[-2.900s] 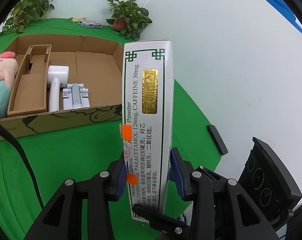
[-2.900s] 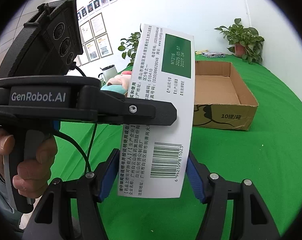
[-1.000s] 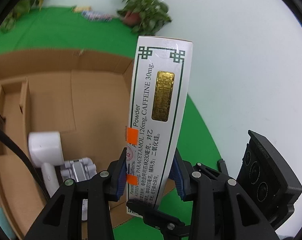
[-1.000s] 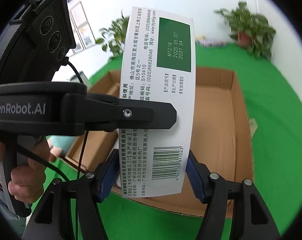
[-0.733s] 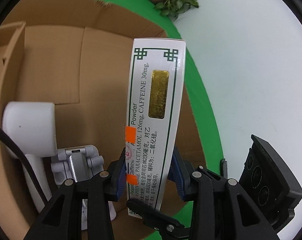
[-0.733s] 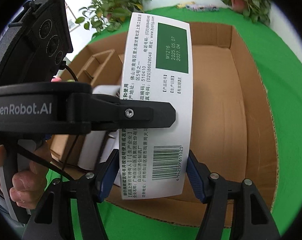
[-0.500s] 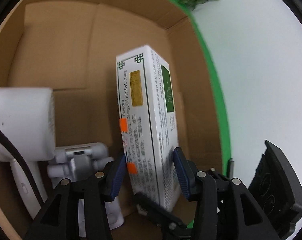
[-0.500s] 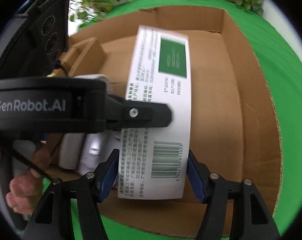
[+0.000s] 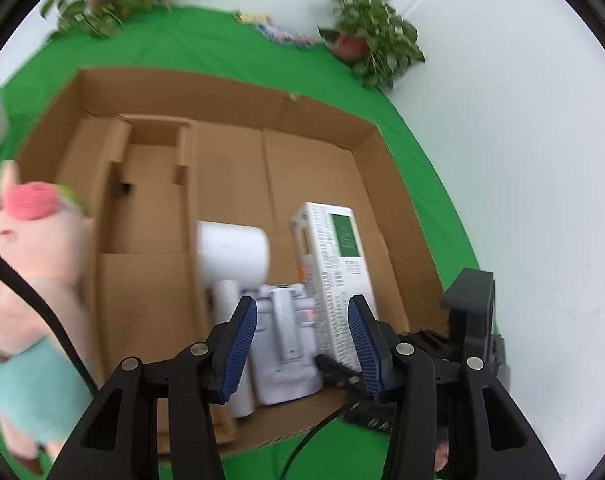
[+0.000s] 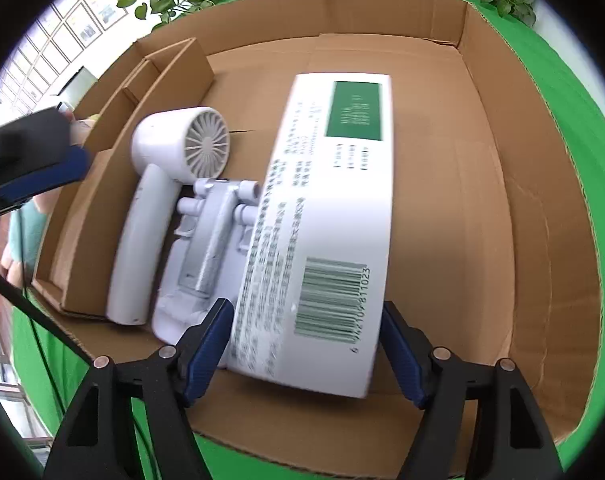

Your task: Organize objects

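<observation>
The white and green medicine box [image 10: 322,232] lies in the open cardboard box [image 10: 534,200], beside a grey metal part [image 10: 210,236] and a white hair dryer [image 10: 170,184]. My right gripper [image 10: 304,344] spans the box's near end, pads against its sides. My left gripper [image 9: 302,344] is open and empty, drawn back above the cardboard box's near wall; the medicine box [image 9: 338,276], grey part [image 9: 282,336] and hair dryer [image 9: 234,256] show beyond it.
A cardboard insert [image 9: 150,200] fills the box's left side. A pink plush pig [image 9: 30,280] stands outside the left wall. Green cloth [image 9: 182,40] covers the table, with potted plants [image 9: 374,48] at the back. The right gripper's body [image 9: 470,320] sits at lower right.
Both grippers carried the medicine box from above the table down into the cardboard box. The left gripper let go, opened and pulled back. The right gripper still spans the box.
</observation>
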